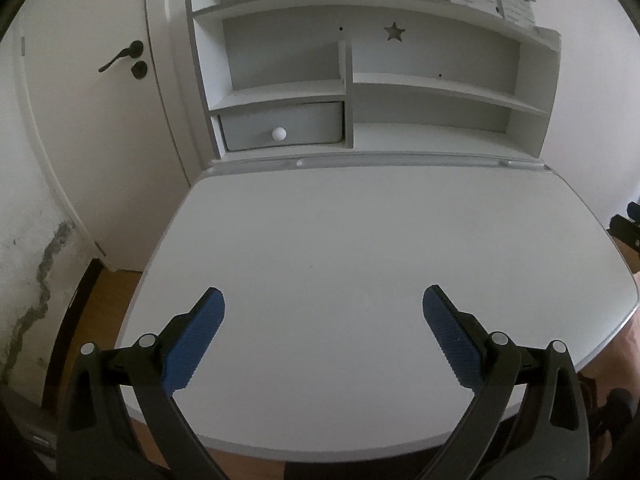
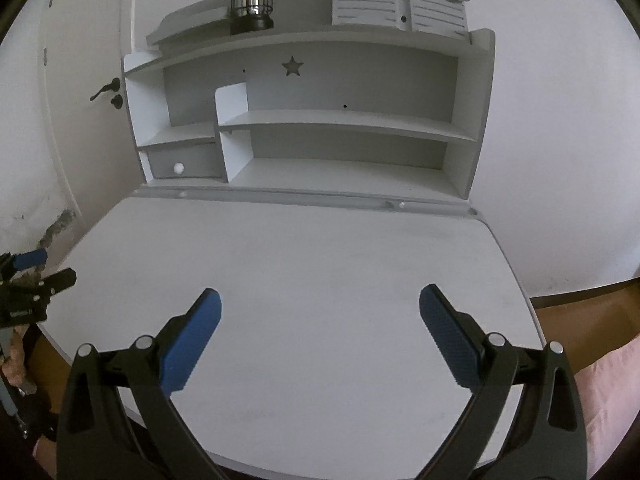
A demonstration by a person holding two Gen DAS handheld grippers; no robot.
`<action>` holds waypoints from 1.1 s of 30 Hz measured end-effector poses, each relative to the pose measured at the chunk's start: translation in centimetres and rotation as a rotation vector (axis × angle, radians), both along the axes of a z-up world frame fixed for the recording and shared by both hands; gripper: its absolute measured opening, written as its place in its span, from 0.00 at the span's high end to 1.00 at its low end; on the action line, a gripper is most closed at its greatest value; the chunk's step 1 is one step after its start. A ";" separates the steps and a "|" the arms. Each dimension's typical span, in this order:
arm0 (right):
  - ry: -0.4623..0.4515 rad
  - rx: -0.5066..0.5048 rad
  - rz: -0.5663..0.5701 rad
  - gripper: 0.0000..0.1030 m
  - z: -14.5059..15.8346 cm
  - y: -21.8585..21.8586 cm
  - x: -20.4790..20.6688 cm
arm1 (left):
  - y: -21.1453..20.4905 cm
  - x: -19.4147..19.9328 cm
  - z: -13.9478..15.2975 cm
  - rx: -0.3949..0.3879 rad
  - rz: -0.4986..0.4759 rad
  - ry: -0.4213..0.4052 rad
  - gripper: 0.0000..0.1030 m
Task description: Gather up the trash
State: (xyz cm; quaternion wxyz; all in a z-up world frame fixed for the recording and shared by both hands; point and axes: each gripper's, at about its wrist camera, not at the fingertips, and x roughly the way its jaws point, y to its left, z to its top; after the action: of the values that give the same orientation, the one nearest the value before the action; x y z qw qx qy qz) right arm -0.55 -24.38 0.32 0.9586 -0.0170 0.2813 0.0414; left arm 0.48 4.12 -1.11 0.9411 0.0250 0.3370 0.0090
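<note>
We hold the left hand-held gripper (image 1: pixel 323 300) and the right hand-held gripper (image 2: pixel 320 300) released, blue pads spread wide, above the near part of the pale grey rounded surface (image 1: pixel 340 220). No trash shows on it, nor on the white shelf unit (image 2: pixel 340 128) at the far edge. That fits either trash already gathered or trash lying out of view, so we look around carefully.

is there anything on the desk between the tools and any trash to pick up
No trash shows in either view, so nothing can be said to block it. The desk top is bare ahead of the left tool and the right tool, both open. Only a lantern stands on the top shelf.
</note>
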 end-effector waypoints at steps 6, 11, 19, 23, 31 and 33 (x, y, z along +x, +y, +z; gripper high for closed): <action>0.010 0.000 -0.001 0.07 -0.1 0.8 -0.8 | 0.8 -1.3 0.6 -0.024 0.012 -0.019 0.06; 0.018 0.015 -0.004 0.07 -0.2 0.8 -1.2 | 0.9 -1.7 1.0 -0.023 0.013 -0.035 0.06; 0.004 -0.004 -0.007 0.07 -0.2 0.9 -2.0 | 0.8 -1.5 0.8 -0.024 0.013 -0.030 0.06; -0.004 -0.011 -0.003 0.07 0.0 1.0 -2.5 | 0.5 -1.6 0.7 -0.016 0.008 -0.028 0.06; -0.022 -0.013 -0.006 0.07 0.8 0.7 -3.3 | 0.1 -2.2 0.9 -0.006 0.009 -0.037 0.06; -0.026 -0.009 -0.008 0.07 1.0 0.5 -3.5 | 0.0 -2.3 0.9 -0.005 0.007 -0.040 0.06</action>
State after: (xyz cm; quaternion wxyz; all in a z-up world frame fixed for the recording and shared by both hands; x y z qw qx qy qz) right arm -4.09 -23.93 1.28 0.9622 -0.0206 0.2690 0.0361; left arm -1.85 4.11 -0.17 0.9477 0.0214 0.3181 0.0121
